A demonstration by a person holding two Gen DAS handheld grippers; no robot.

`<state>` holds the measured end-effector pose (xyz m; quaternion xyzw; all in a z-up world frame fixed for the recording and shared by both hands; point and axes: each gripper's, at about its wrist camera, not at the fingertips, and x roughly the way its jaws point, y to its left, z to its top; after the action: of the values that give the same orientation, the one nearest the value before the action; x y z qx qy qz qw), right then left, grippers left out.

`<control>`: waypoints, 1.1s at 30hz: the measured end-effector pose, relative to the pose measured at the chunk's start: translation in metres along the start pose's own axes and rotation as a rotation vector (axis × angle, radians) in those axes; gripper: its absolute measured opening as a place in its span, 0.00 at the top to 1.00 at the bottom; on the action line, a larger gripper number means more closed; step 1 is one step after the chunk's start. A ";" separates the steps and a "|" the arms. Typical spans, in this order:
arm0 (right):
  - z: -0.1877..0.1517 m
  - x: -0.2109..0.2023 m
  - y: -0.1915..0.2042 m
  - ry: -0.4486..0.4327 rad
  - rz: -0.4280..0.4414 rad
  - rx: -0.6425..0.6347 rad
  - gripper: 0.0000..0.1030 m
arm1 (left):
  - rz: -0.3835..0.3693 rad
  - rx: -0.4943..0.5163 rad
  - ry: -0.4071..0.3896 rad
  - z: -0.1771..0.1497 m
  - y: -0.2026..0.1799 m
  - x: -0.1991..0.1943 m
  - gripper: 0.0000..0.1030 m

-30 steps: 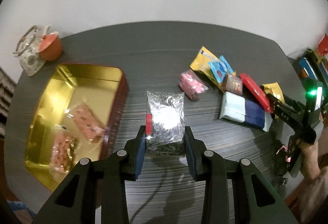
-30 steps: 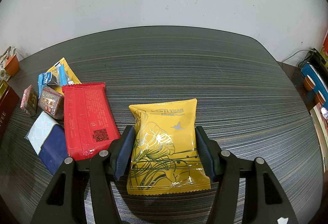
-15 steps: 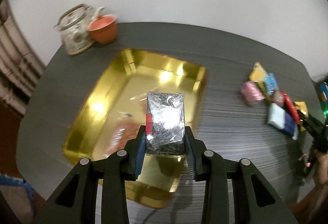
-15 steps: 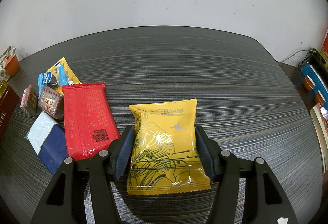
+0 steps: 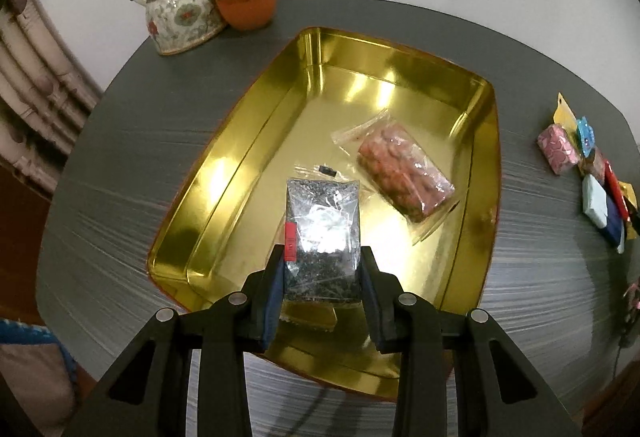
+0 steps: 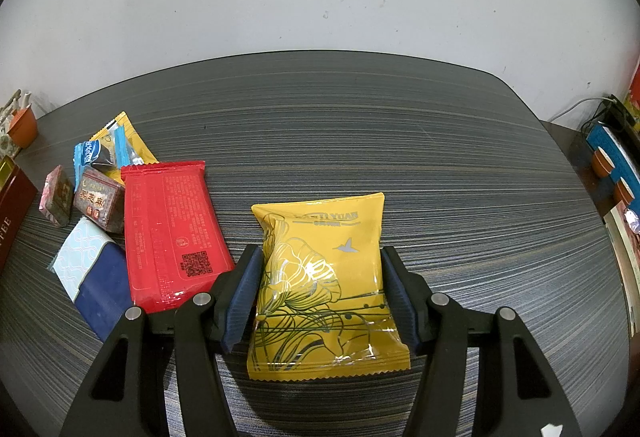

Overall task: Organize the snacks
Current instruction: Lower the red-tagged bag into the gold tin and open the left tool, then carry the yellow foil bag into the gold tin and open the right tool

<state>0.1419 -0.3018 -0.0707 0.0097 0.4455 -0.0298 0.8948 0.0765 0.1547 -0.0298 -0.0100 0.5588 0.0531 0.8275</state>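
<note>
The right gripper [image 6: 322,291] points down at a dark striped table [image 6: 400,157], its blue-padded fingers [image 6: 244,293] closed against both sides of a yellow snack packet [image 6: 324,285] — the packet's far end reaches out beyond the fingertips. Just left of the left finger lies a red packet [image 6: 168,229], its near corner tucked beside the finger. Further left sits a white-and-navy packet [image 6: 92,277]. Ahead of those — left of the tool — are a brown bar [image 6: 100,203], a small pink block [image 6: 58,195], a blue candy wrapper [image 6: 94,153] and a yellow wrapper [image 6: 134,141].
</note>
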 end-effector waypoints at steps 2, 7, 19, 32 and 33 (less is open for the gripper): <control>0.000 0.000 -0.001 0.000 0.001 0.001 0.46 | 0.001 0.012 -0.002 0.001 -0.001 0.000 0.65; 0.000 -0.001 -0.001 0.004 -0.003 0.003 0.48 | 0.016 0.074 -0.001 0.001 -0.008 0.000 0.65; -0.001 -0.023 -0.001 0.003 -0.078 0.012 0.49 | -0.094 0.046 -0.036 -0.004 0.008 -0.014 0.64; 0.021 -0.081 0.051 -0.099 0.001 -0.058 0.49 | -0.126 -0.043 -0.156 -0.019 0.051 -0.050 0.43; 0.021 -0.084 0.060 -0.103 0.021 -0.067 0.49 | -0.126 -0.052 -0.155 -0.021 0.055 -0.049 0.42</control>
<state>0.1119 -0.2387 0.0088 -0.0173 0.3996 -0.0059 0.9165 0.0332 0.2044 0.0101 -0.0624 0.4897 0.0161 0.8695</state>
